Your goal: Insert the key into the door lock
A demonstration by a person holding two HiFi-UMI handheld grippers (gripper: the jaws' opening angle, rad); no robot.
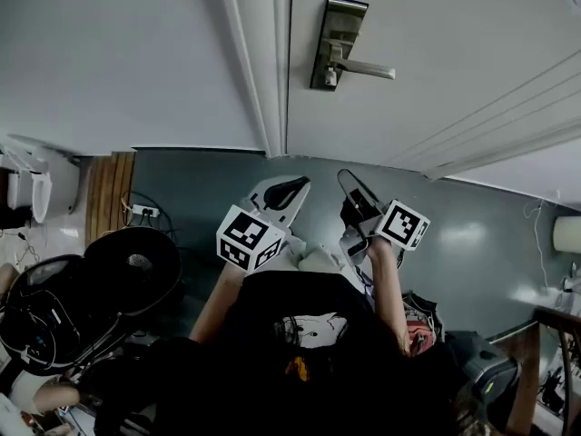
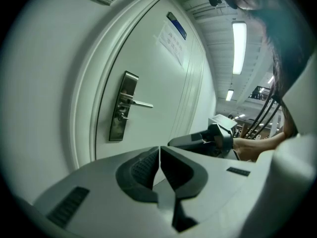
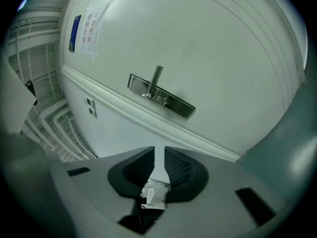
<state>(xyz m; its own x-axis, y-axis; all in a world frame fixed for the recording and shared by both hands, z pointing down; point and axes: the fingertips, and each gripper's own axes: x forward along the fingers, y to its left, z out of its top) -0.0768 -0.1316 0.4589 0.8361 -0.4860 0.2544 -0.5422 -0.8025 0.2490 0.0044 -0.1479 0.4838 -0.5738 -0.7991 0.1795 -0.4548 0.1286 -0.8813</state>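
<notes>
Door [image 3: 223, 48] faces right gripper [image 3: 159, 153], key [image 3: 154, 195] half-hidden.

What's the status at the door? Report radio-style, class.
Left gripper shut, empty. Right gripper shut on small metal key. Door lock ahead, not yet reached. Nothing in the way.

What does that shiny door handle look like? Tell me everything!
The door handle is a slim, shiny metal lever, sticking out sideways from a tall silvery backplate fixed on the white door near its edge. A small round keyhole cylinder sits just under the lever. Nothing touches it.
</notes>
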